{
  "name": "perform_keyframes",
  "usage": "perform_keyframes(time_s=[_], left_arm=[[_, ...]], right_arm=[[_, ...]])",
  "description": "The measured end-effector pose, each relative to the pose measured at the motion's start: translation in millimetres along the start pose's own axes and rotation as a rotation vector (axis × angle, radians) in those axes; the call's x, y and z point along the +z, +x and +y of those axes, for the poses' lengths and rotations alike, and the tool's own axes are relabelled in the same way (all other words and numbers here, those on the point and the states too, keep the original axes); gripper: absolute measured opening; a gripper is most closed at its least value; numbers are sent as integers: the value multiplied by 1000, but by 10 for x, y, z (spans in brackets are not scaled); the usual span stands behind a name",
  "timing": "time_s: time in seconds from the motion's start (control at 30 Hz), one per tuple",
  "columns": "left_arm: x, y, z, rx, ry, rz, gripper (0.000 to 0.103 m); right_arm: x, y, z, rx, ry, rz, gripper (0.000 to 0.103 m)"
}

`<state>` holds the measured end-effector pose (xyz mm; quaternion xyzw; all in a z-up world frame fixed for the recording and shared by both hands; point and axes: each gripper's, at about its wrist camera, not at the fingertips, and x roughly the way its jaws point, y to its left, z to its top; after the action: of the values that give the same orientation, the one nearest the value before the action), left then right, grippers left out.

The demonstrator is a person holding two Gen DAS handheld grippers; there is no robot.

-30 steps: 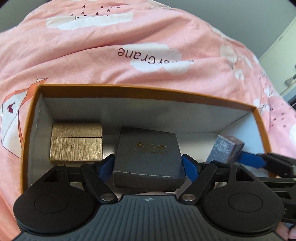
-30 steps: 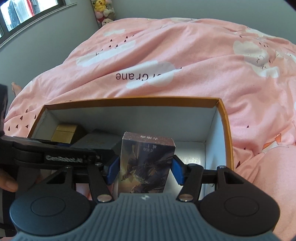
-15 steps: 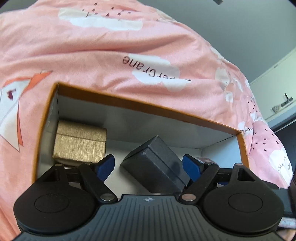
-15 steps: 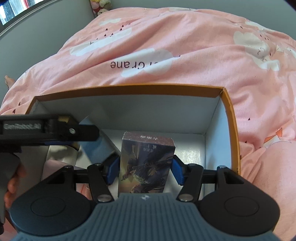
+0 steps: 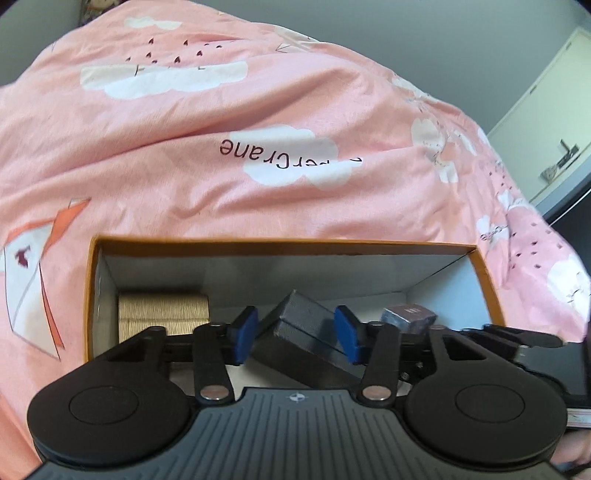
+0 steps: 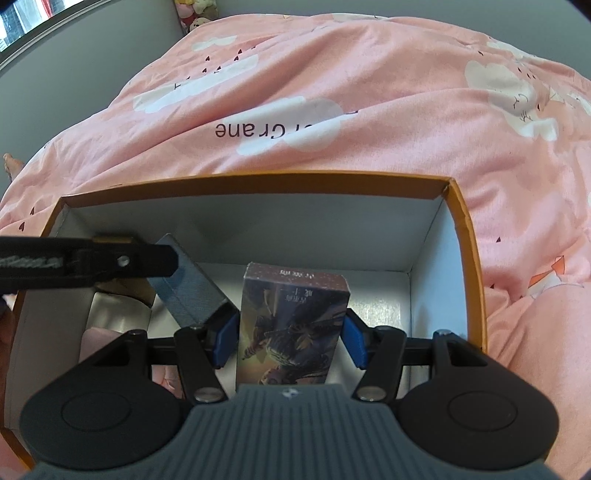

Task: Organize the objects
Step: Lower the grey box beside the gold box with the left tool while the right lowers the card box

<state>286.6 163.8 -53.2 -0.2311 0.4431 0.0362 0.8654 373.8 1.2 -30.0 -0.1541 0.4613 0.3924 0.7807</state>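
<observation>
An orange-rimmed cardboard box point(image 5: 280, 243) point(image 6: 461, 229) with a white inside lies on a pink quilt. My left gripper point(image 5: 297, 334) is shut on a dark grey box point(image 5: 295, 332), which it holds tilted above the box floor. That grey box also shows in the right wrist view point(image 6: 188, 284). A gold box point(image 5: 162, 315) sits in the far left corner. My right gripper point(image 6: 290, 341) is shut on a printed card box point(image 6: 291, 325), held upright inside the orange box at the right. The card box shows in the left wrist view point(image 5: 408, 317).
The pink quilt point(image 5: 258, 129) with white clouds and lettering surrounds the box. A white cabinet point(image 5: 546, 110) stands at the far right. Plush toys point(image 6: 195, 18) and a window sit at the far left in the right wrist view.
My left gripper has lifted and pulled back, and the dark grey box in it has tilted from flat to slanted. My right gripper with the card box has moved slightly deeper into the orange box.
</observation>
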Motion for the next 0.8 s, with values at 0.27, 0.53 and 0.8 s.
perform_keyframes(time_s=[0.27,0.53,0.8], left_arm=[[-39,-62,-93,20,89,32,35],[-185,-144,-49,20,66,101,35],[-211,-108,31,-6,2,130,35]], right_arm=[[-27,-64,-9,12,-11,7,61],[-16,-46,-66,84,74,47,60],[84,63,-64,80,135,42,59]])
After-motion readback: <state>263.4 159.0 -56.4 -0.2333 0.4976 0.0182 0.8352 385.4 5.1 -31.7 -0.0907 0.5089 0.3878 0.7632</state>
